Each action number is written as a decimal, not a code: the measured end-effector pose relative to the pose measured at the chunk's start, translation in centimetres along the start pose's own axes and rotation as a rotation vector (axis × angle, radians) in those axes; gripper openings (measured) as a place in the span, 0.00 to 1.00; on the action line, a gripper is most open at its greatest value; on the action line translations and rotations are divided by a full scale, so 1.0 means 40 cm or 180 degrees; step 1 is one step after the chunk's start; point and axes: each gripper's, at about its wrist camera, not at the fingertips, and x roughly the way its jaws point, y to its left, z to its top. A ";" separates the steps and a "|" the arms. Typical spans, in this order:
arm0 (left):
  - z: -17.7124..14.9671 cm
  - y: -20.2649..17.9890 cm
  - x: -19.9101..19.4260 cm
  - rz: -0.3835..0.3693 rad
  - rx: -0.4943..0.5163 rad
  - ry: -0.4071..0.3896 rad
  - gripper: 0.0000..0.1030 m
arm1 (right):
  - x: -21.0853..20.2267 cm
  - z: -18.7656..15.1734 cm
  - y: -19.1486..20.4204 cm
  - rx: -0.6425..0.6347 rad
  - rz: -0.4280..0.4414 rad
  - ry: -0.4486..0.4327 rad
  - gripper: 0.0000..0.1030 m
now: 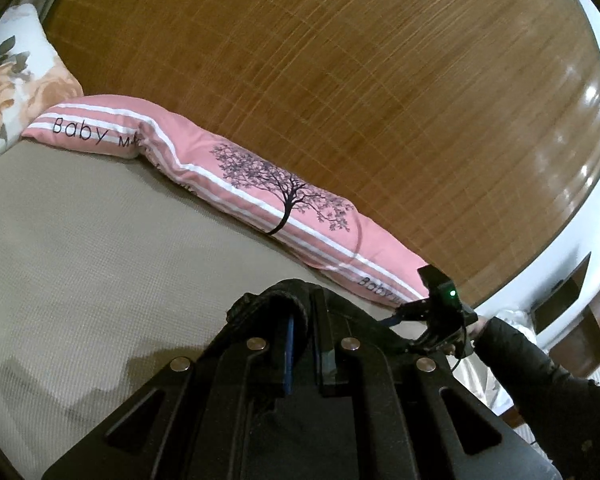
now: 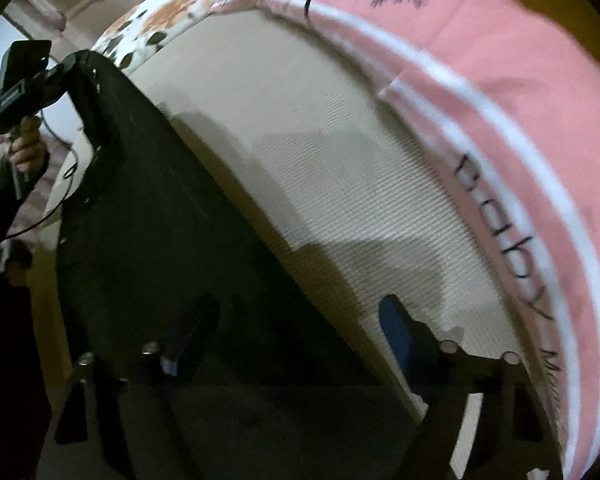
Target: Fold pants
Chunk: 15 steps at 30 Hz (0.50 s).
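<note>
Left claw (image 1: 306, 320): fingers together, clamped on a bunched dark hem of the pants (image 2: 172, 240); from where I sit, it points slightly down over the bed.
Right claw (image 2: 292, 332): its 2 fingers stand apart and point steeply down; 1 hangs over the dark cloth, the other, blue-padded, over the sheet (image 2: 320, 160); I see no pad pressing on cloth.
Pants: a broad dark sheet running from the left claw's grip at upper left down to the right claw; the top corner is lifted, the rest is spread over the bed; 1 straight edge passes between the right fingers.
Bed: beige ribbed sheet; a pink striped quilt (image 1: 300, 200), rolled, printed with a tree and "Baby", lies along the far edge against a wood panel (image 1: 340, 60).
Pillow (image 1: 12, 80): floral, at the quilt's end.
Person: a hand (image 2: 28, 148) grips the left claw's handle; a dark sleeve (image 1: 540, 380) leads to the right claw.
</note>
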 end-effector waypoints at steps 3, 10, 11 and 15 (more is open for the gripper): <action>0.002 -0.005 0.002 0.0030 0.0024 0.0010 0.07 | 0.023 -0.020 -0.019 0.0046 0.0003 0.0148 0.51; 0.007 0.005 0.022 0.0134 0.0012 0.0065 0.07 | -0.022 -0.117 -0.041 0.0339 -0.0304 0.0009 0.11; 0.008 0.005 0.023 0.0156 0.0010 0.0073 0.07 | -0.029 -0.122 -0.023 0.0309 -0.0412 -0.0027 0.10; 0.012 -0.001 0.013 0.0178 0.0072 0.0089 0.07 | -0.070 -0.139 0.086 0.0312 -0.0820 -0.0268 0.08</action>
